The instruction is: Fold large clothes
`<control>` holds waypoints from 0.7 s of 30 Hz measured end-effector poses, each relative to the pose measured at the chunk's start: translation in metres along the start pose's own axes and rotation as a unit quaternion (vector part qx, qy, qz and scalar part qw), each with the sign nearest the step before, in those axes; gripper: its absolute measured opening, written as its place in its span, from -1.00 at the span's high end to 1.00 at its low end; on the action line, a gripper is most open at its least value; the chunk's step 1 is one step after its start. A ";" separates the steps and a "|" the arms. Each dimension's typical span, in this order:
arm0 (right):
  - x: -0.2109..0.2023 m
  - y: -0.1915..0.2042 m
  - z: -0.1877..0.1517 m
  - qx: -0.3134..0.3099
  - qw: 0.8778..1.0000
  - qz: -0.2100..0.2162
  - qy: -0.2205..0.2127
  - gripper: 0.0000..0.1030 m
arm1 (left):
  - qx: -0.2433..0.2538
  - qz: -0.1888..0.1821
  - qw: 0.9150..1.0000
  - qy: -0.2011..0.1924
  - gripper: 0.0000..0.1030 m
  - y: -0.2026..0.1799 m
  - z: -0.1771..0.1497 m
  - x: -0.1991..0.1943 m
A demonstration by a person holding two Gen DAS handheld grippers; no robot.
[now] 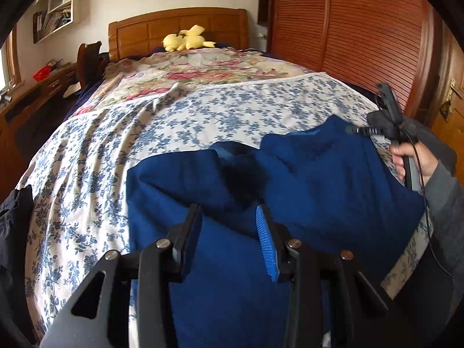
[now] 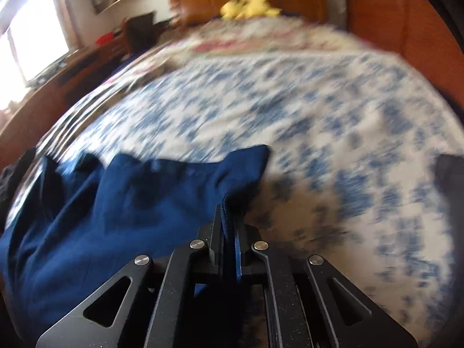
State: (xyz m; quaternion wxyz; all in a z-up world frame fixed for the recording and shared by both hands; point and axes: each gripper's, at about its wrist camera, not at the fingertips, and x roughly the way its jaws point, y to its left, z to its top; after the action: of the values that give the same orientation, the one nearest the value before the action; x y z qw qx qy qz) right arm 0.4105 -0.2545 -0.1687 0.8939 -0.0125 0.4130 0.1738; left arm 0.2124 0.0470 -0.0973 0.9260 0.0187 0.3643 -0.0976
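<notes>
1. A bed (image 1: 203, 110) fills the room's middle, covered by a white sheet with blue flowers; a pink floral quilt (image 1: 185, 69) lies further up toward the wooden headboard (image 1: 177, 26).
2. A dark blue garment (image 1: 290, 179) lies rumpled on the near end of the bed, from the centre toward 4 o'clock in the left wrist view.
3. The left gripper (image 1: 229, 217) hangs just above the garment with its jaws apart; nothing is pinched between them. One blue ribbed pad (image 1: 266, 246) shows on the right-hand finger.
4. The right gripper (image 2: 227, 220) has its jaws together, clamped on a raised fold at the garment's right edge. This view is blurred.
5. In the left wrist view, a hand (image 1: 411, 159) in a grey sleeve holds the right gripper's handle at 3 o'clock.
6. A yellow plush toy (image 1: 188, 39) sits by the headboard at 12 o'clock.
7. A reddish louvred wardrobe (image 1: 362, 34) stands at 2 o'clock; a wooden desk (image 1: 37, 92) lies at 9 o'clock.
8. A dark cloth (image 1: 14, 217) lies at the bed's edge at 8 o'clock.
</notes>
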 end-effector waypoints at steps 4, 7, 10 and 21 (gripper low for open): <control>-0.031 0.004 0.005 0.005 0.998 -0.047 -0.041 0.97 | 0.010 -0.002 1.000 -0.007 0.28 -0.019 -0.003 -0.006; -0.037 0.007 -0.001 -0.007 0.998 -0.050 -0.040 0.95 | 0.011 -0.007 1.000 -0.011 0.28 -0.028 -0.005 -0.010; -0.045 0.008 -0.007 -0.017 0.998 -0.044 -0.044 0.80 | 0.011 -0.005 1.000 -0.018 0.28 -0.037 -0.008 -0.014; -0.114 0.054 -0.049 -0.069 0.994 0.007 -0.082 -0.05 | 0.013 -0.003 1.000 -0.021 0.27 -0.061 -0.027 -0.016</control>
State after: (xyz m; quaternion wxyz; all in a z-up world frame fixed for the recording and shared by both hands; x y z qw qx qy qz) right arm 0.2884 -0.2459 -0.1098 0.9205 -0.0574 0.3252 0.2088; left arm 0.1715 -0.0072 -0.1042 0.9328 0.0273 0.3435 -0.1058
